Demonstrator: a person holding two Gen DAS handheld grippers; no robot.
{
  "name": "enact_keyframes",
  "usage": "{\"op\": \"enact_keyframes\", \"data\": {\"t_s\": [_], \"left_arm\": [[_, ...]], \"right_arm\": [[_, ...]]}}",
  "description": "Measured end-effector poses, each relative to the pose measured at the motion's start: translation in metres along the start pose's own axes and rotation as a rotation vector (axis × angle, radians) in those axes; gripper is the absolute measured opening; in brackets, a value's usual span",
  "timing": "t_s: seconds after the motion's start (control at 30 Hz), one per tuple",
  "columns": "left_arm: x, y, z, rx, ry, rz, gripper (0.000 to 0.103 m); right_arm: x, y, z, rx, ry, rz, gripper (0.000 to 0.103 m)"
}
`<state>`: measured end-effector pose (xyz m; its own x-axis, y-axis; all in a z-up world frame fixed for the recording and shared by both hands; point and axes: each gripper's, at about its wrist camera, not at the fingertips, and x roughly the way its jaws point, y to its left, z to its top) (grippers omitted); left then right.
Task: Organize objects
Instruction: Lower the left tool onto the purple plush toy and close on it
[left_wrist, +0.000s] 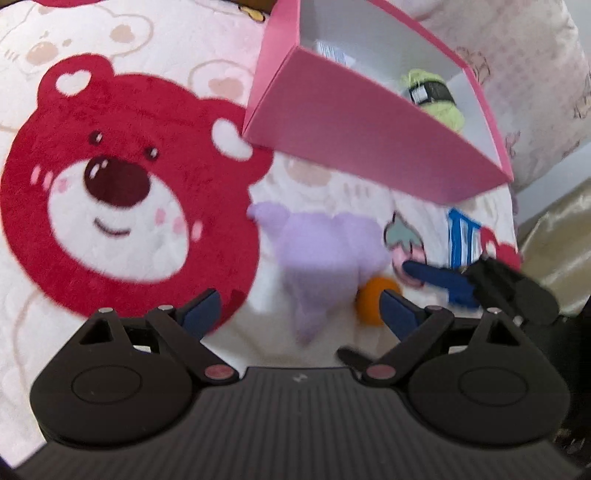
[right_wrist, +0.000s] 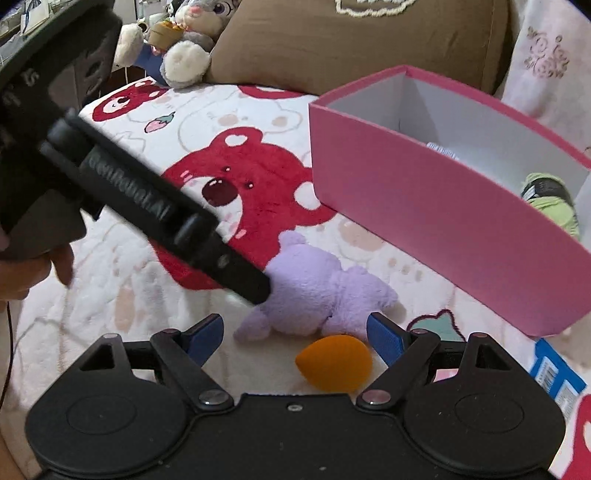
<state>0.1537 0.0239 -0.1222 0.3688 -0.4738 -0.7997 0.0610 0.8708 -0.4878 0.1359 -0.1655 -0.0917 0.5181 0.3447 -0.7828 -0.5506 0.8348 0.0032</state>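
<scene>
Pink box (right_wrist: 424, 221) containing green yarn (right_wrist: 552, 205)

The blanket (right_wrist: 155, 280) under everything is white with pale peach bear outlines and big red bear faces (left_wrist: 122, 192) that have dark maroon noses and pink cheek spots. Ahead of the right gripper (right_wrist: 295, 338), black with blue finger pads (right_wrist: 384, 338), lies a lilac plush toy (right_wrist: 317, 295) and, nearer, an orange sponge (right_wrist: 334, 363). Further ahead to its right, the box (right_wrist: 424, 221) is pink outside and white inside, holding a lime-green item with a black band (right_wrist: 550, 201). A blue-and-white striped packet (left_wrist: 461, 240) lies right of the left gripper (left_wrist: 301, 314)
</scene>
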Motion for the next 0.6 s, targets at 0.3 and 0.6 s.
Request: {"op": "enact_keyframes", "data": {"t_s": [0.3,0.6], "left_arm": [[0.030,0.011,-0.003,-0.058,-0.021,-0.017,0.061],[0.032,0.020,-0.006,-0.096,-0.088,-0.124,0.035]], "right_arm": [[0.033,-0.031,0.002,0.055,0.030,0.042,0.089],[0.044,-0.043,0.005,0.201,0.017,0.088,0.086]]}}
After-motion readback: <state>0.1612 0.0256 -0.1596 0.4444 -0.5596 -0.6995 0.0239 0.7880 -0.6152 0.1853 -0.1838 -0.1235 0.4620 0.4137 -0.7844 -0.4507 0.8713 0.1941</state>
